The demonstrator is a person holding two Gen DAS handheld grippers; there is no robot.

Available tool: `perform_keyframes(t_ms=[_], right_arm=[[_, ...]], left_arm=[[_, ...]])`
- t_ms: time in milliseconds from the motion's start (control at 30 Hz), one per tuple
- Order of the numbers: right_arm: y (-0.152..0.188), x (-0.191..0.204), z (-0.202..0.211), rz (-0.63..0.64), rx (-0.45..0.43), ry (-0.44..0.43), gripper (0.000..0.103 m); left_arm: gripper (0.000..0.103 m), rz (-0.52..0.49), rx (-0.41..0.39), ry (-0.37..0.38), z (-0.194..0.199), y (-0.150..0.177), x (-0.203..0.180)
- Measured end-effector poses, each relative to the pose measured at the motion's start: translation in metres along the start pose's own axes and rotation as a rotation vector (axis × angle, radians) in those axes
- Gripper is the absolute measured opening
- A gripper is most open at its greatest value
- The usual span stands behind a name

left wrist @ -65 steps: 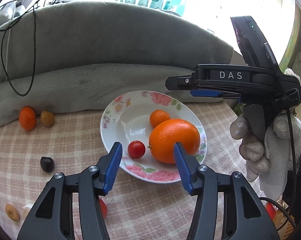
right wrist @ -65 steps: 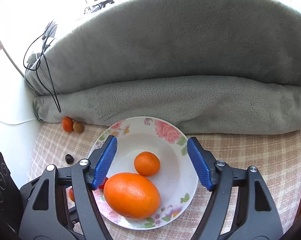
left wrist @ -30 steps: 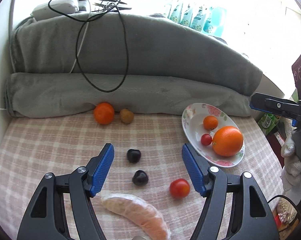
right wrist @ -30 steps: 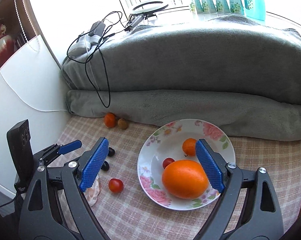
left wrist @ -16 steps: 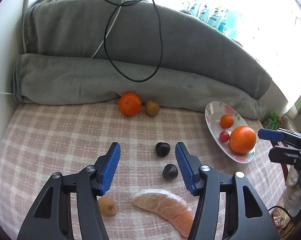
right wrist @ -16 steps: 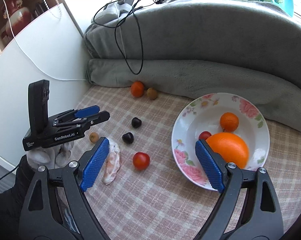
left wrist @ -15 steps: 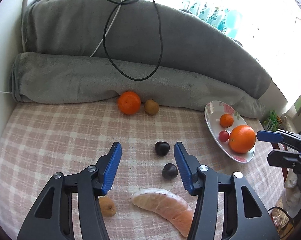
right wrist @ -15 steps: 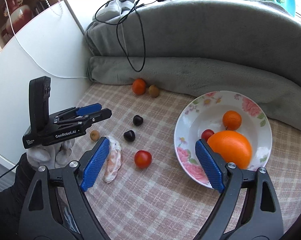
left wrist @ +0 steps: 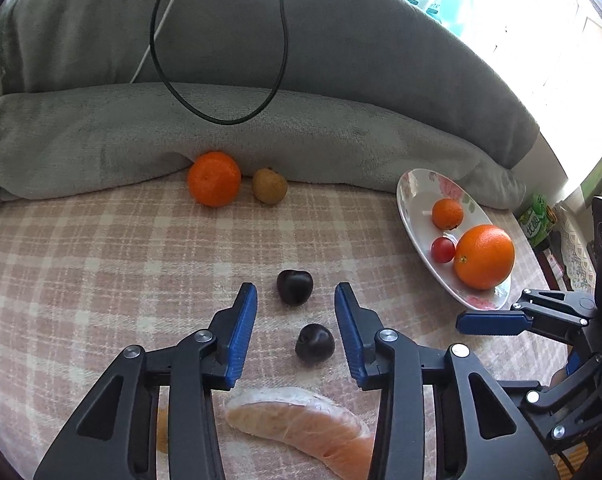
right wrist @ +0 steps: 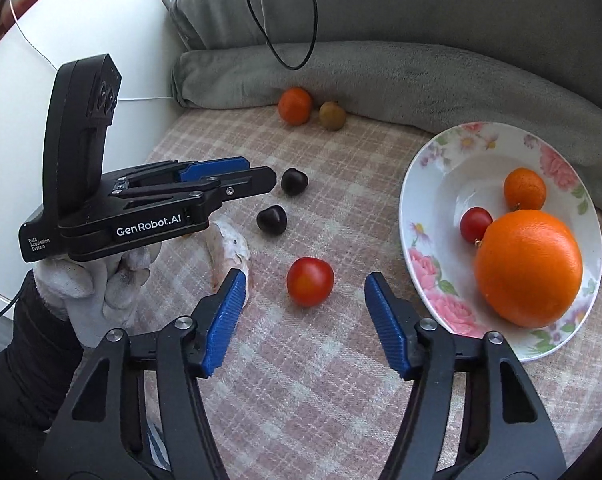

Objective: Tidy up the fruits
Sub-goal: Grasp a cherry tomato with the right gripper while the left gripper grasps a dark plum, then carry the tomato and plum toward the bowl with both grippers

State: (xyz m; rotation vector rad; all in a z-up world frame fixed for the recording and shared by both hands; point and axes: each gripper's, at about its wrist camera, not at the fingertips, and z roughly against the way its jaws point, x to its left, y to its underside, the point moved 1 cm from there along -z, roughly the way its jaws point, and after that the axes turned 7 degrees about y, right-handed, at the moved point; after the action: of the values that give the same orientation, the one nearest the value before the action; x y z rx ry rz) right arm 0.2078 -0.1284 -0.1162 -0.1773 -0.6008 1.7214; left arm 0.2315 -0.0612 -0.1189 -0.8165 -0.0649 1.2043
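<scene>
Right wrist, tomato (right wrist: 310, 281) well clear of plate (right wrist: 423, 184)

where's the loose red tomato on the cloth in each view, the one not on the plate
Left wrist view: not in it; the only tomato there lies on the floral plate.
Right wrist view: the loose tomato sits on the checked cloth at lower centre, just beyond the right claw, left of the plate.
Shared landmark: the big orange on the plate.
</scene>
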Motion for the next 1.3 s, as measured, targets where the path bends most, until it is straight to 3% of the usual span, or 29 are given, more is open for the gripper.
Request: perform_keyframes(t_ms=[800,1300], right_arm=[[-0.003,0.007,-0.038,0.027,0.065,0.038,0.036],[-0.003,0.008,-0.034,0.031,0.059,0.044,0.033]], left_arm=[[0.024,-0.024,0.059,-0.033,-0.029,-0.002,0.0],[0.017,-0.013,0.038,-0.041,-0.033,0.0,0.003]])
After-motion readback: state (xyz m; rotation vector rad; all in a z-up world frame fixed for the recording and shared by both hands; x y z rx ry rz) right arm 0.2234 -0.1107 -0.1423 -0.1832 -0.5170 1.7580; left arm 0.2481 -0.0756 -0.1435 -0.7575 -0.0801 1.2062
